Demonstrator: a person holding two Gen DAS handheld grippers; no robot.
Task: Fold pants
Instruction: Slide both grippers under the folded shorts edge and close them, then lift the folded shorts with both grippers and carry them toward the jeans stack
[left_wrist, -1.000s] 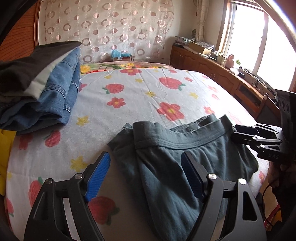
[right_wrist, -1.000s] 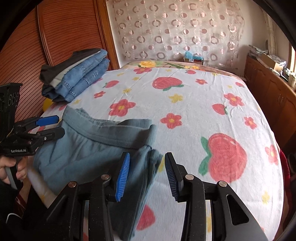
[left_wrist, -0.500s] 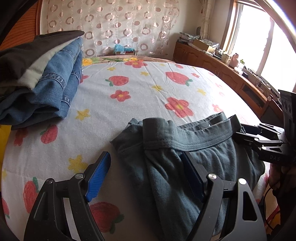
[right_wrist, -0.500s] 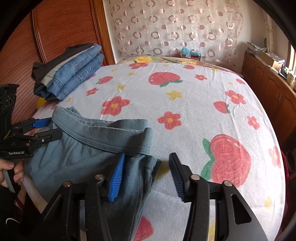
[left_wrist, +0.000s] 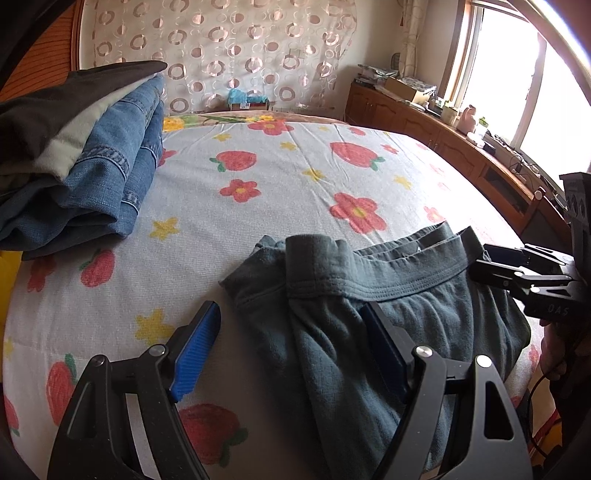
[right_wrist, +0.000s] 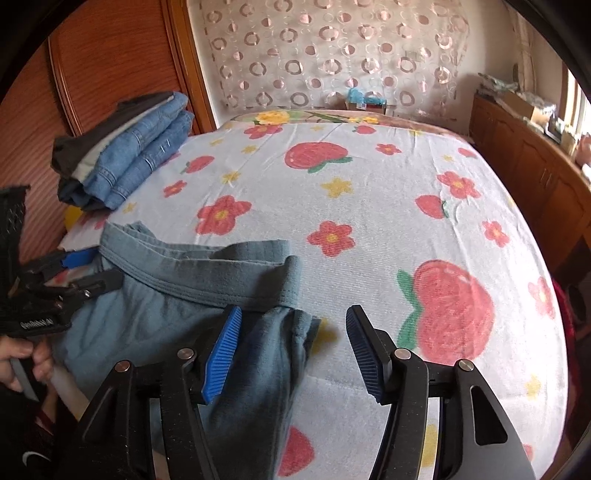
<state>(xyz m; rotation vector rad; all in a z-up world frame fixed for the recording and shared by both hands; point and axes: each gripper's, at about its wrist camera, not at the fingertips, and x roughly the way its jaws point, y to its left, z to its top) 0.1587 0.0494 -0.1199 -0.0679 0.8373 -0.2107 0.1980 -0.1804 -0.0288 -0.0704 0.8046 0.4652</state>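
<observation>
Grey-green pants lie at the near edge of the bed, waistband folded across the top, also shown in the right wrist view. My left gripper is open, its jaws straddling the left side of the pants without gripping. My right gripper is open over the right edge of the pants, its left pad above the cloth. Each gripper shows in the other's view: the right gripper is at the waistband's right end and the left gripper at its left end.
The bed has a white sheet printed with strawberries and flowers. A stack of folded jeans and dark clothes lies at the far left, near a wooden headboard. A wooden cabinet runs along the right under a window.
Both grippers have moved forward and lower over the pants and opened a little wider. The pants lie much as before.
</observation>
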